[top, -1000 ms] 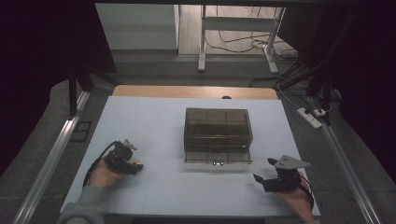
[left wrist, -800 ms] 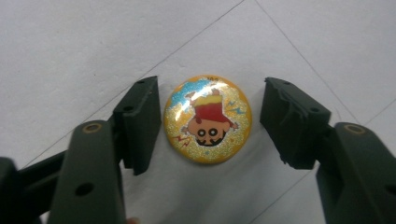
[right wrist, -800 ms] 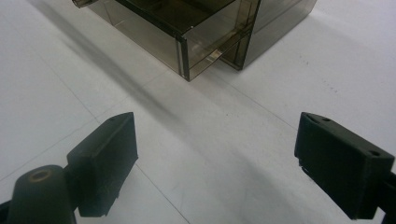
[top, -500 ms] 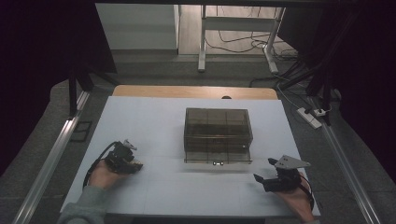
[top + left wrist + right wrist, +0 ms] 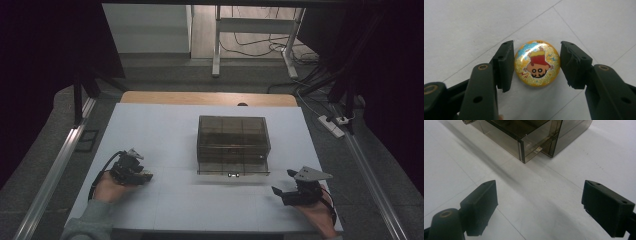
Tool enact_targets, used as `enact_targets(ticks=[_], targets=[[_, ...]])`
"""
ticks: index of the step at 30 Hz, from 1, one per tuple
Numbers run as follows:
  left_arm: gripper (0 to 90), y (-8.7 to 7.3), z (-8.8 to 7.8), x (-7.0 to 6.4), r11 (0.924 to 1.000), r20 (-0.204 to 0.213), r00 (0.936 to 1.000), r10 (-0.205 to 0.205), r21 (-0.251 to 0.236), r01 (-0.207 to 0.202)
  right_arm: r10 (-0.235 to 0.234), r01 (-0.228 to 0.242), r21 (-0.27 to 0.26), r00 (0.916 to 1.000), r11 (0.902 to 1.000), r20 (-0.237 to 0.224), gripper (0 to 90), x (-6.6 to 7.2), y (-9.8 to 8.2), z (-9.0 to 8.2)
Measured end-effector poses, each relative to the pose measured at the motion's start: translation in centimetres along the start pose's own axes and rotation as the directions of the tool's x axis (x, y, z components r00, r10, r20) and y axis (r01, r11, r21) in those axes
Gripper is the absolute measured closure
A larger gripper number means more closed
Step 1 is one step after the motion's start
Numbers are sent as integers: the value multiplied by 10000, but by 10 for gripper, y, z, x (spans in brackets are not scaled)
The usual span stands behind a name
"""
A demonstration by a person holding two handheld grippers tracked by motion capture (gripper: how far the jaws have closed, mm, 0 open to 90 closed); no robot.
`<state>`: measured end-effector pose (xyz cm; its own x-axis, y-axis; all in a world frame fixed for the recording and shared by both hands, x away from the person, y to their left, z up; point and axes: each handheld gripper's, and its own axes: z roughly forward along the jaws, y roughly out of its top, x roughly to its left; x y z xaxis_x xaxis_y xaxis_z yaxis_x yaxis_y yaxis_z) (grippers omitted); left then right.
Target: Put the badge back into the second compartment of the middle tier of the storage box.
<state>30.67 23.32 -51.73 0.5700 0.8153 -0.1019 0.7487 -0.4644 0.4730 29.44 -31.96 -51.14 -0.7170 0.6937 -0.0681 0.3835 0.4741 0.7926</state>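
One round badge between left gripper fingers, touching both

A: Obstacles on the table?

B: One. The smoked clear box stands mid-table, between the two hands. Bare white surface all round it.

A: Left gripper?

B: Low on the near left, jaws flanking a round badge; left pad touching it, thin gap at the right pad. Open table between it and the box.

A: Right gripper?

B: Jaws wide, nothing between them. Bare table ahead up to the box's protruding drawer corner.
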Motion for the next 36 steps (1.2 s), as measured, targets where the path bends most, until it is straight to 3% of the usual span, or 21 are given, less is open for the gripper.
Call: enact_targets(ticks=[2,12,29,36], targets=[[468,0,-3,1,9996,173,9998,-81,-251,85,3,-3,-8,10000,10000,-7,129,0,0,0],[468,-1,-12,1,9951,166,9996,-232,-959,247,-13,13,25,10000,10000,-11,129,0,0,0],[468,-2,-21,0,9847,366,9989,-290,-1706,348,5,-5,2,10000,10000,-2,130,0,0,0],[468,-2,-27,-2,9717,410,9988,-258,-2336,347,-12,12,22,10000,10000,0,130,0,0,0]])
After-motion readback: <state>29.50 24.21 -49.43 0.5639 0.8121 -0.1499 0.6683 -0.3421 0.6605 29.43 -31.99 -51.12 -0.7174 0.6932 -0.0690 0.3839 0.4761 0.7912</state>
